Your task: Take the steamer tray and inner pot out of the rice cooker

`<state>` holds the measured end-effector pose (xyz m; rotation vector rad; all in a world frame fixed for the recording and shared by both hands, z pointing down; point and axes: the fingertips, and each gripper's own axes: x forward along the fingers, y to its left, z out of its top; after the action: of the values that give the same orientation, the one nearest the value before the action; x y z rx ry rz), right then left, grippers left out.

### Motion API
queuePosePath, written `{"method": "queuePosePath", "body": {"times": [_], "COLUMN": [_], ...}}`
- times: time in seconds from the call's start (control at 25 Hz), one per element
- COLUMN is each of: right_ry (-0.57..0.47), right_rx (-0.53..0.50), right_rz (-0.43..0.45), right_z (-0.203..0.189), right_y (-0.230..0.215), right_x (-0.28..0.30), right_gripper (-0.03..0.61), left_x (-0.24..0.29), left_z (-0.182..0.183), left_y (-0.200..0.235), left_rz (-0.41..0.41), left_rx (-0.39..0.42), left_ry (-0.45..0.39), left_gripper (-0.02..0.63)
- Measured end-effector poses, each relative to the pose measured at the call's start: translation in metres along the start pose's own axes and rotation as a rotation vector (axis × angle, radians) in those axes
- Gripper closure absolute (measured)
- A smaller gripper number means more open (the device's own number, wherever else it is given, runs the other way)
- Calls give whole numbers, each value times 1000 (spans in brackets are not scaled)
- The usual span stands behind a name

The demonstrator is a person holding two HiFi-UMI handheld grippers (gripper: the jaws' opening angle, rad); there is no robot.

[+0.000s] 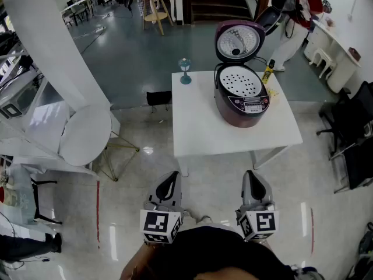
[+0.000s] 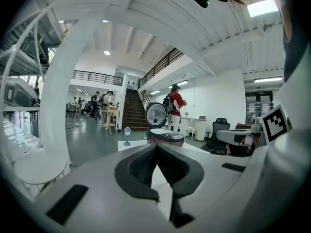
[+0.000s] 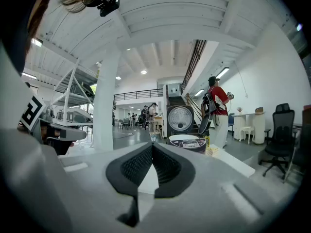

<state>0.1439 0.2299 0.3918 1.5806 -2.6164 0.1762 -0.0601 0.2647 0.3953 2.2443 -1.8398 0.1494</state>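
Note:
A maroon rice cooker (image 1: 242,101) stands on the far right part of a white table (image 1: 201,130), its lid (image 1: 238,40) swung up. A white perforated steamer tray (image 1: 241,81) lies in its mouth; the inner pot beneath is hidden. The cooker also shows ahead in the left gripper view (image 2: 164,136) and the right gripper view (image 3: 187,142). My left gripper (image 1: 169,184) and right gripper (image 1: 256,185) hang side by side near my body, well short of the table's near edge, both shut and empty. The jaws meet tip to tip in the left gripper view (image 2: 156,144) and the right gripper view (image 3: 153,144).
A small blue lamp-like ornament (image 1: 185,72) and a yellow bottle (image 1: 267,72) stand on the table's far side. A round white chair (image 1: 81,134) and a white pillar (image 1: 55,45) are to the left, black office chairs (image 1: 349,133) to the right. A person in red (image 1: 297,16) stands beyond the table.

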Motion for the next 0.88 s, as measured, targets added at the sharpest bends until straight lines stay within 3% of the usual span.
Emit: {"method": "queuePosePath", "body": {"times": [0.56, 0.72, 0.88], "right_ry": [-1, -84, -117], "right_rx": [5, 34, -12], "right_rz": [9, 91, 123], "right_z": [-5, 6, 10], "right_y": [4, 13, 17], "right_x": [-16, -23, -28], "right_gripper": [572, 572, 546], "left_x": [-17, -23, -26], "left_z": [-11, -11, -12], "left_y": [-9, -14, -22], "left_rz": [18, 10, -2], "left_rx": [20, 17, 28], "left_ry": [20, 3, -7], "left_gripper": [611, 611, 609]}}
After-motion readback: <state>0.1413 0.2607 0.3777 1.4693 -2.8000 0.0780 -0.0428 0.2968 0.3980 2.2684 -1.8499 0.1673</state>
